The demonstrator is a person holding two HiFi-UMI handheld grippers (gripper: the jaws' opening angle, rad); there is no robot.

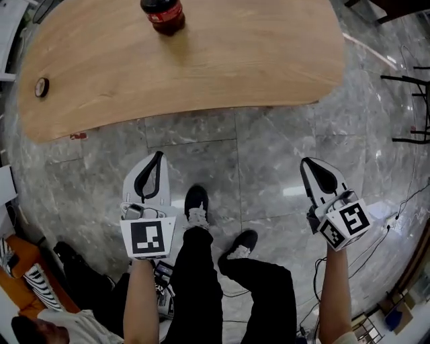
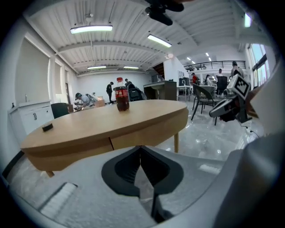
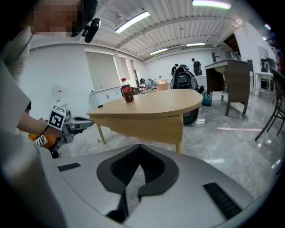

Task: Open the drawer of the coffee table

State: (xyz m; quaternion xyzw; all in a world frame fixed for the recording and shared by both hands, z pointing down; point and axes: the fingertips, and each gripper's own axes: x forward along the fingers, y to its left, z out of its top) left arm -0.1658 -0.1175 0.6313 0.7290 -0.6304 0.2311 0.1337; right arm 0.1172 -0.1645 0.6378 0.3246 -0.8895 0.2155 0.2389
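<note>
Head view: the left tool [image 1: 158, 158] and the right tool [image 1: 308, 163] are held over the grey tiled floor [image 1: 269, 154], well short of the near edge of the wooden worktop [image 1: 222, 60]. Both tools are clenched on nothing, jaw tips meeting. The person's black shoes [image 1: 196, 201] stand between them. Left gripper view: the drawer [image 2: 142, 136] sits closed in the apron under the worktop's near edge, its seam visible left of centre. A cola bottle [image 1: 163, 13] stands at the far edge. A small dark round object [image 1: 41, 87] lies near the left end.
</note>
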